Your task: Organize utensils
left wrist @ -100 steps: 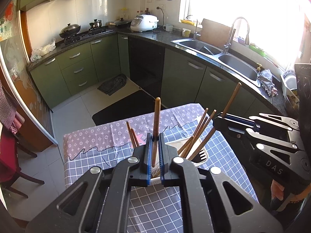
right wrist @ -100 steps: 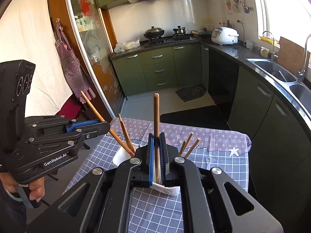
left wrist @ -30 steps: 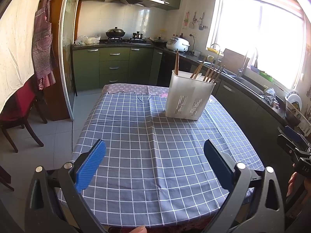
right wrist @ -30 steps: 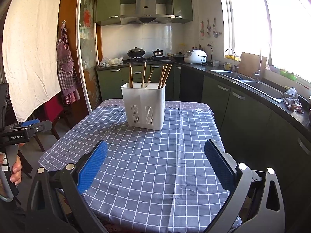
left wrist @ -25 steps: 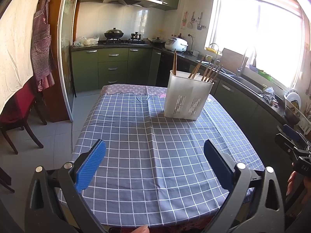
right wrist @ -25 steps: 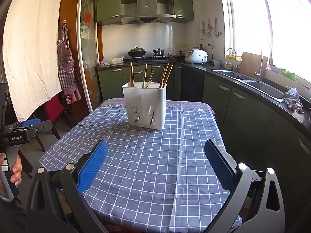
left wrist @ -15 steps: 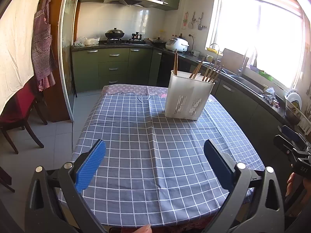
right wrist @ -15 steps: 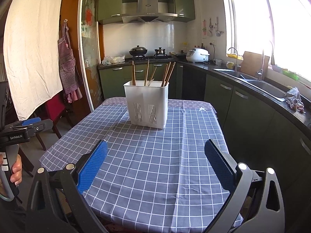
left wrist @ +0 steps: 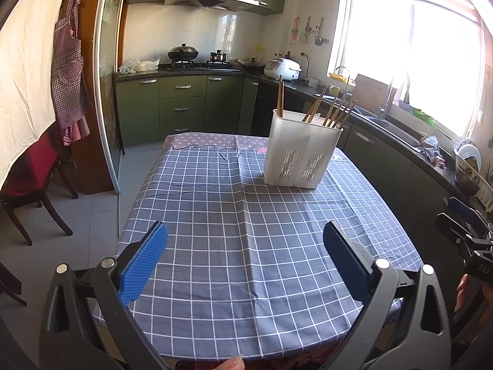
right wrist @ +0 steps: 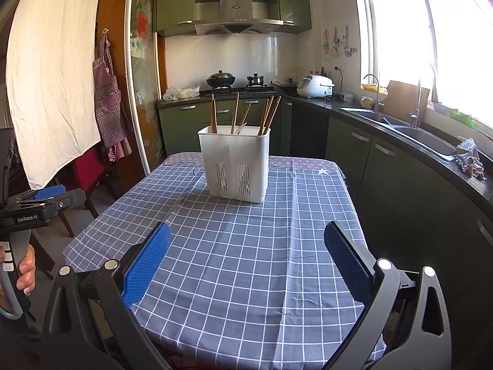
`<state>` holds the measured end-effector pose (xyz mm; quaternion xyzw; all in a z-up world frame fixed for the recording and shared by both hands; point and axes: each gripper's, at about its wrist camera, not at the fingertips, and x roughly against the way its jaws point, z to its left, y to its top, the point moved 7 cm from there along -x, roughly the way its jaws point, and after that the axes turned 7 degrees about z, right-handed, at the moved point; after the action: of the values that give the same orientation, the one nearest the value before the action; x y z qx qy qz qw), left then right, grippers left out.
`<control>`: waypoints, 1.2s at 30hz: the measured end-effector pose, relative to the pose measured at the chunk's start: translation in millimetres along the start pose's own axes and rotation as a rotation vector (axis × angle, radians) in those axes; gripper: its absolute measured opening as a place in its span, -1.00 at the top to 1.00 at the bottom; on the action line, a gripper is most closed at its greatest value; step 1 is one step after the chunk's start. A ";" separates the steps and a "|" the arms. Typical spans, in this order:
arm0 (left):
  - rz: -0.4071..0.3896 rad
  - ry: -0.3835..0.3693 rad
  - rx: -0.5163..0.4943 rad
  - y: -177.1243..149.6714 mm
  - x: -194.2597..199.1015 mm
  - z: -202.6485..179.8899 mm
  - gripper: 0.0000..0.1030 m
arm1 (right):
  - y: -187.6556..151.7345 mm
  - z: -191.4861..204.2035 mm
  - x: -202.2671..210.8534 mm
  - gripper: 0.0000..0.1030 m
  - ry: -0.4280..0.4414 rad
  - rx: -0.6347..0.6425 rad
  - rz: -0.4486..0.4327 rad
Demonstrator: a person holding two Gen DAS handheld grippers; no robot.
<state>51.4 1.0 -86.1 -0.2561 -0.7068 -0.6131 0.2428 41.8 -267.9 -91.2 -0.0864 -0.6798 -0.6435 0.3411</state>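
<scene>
A white slotted utensil holder [left wrist: 300,151] [right wrist: 235,162] stands upright on the far half of the table, with several wooden chopsticks [left wrist: 326,109] [right wrist: 268,114] sticking out of its top. My left gripper [left wrist: 245,246] hangs open over the table's near edge, nothing between its blue pads. My right gripper [right wrist: 246,246] is likewise open and empty, well short of the holder. Each gripper shows at the edge of the other's view, held in a hand.
A blue checked tablecloth [left wrist: 246,231] covers the table. Green kitchen cabinets, a stove and a sink counter [right wrist: 400,129] run behind and along the right. A red chair [left wrist: 27,182] stands at the left, beside a sliding door frame.
Earlier both grippers were shut on chopsticks above the holder. They have since let go, opened and pulled back to the near table edge. Over the last second they barely moved.
</scene>
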 end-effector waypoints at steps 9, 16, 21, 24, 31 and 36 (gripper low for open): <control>-0.013 -0.001 -0.011 0.4 2.0 -2.1 -0.87 | -1.1 1.7 -4.7 -0.91 0.004 0.002 0.008; -0.022 0.023 -0.038 0.0 2.9 -5.8 -0.87 | -2.2 2.9 -8.1 -0.91 0.007 0.004 0.015; -0.020 0.020 -0.045 -0.2 3.1 -6.5 -0.87 | -3.4 3.6 -10.4 -0.91 0.007 0.005 0.019; -0.020 0.018 -0.044 -0.3 2.9 -6.7 -0.87 | -3.8 4.0 -12.4 -0.91 0.009 0.006 0.022; -0.025 -0.004 -0.046 0.1 3.9 -9.2 -0.87 | -4.5 4.2 -16.2 -0.91 0.014 0.008 0.029; -0.012 -0.039 -0.048 -1.3 1.2 -12.5 -0.87 | -5.0 4.5 -18.3 -0.91 0.016 0.012 0.033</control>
<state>50.0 -11.5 -84.7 -0.2698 -0.6979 -0.6262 0.2191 51.2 -258.6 -105.5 -0.0906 -0.6795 -0.6342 0.3575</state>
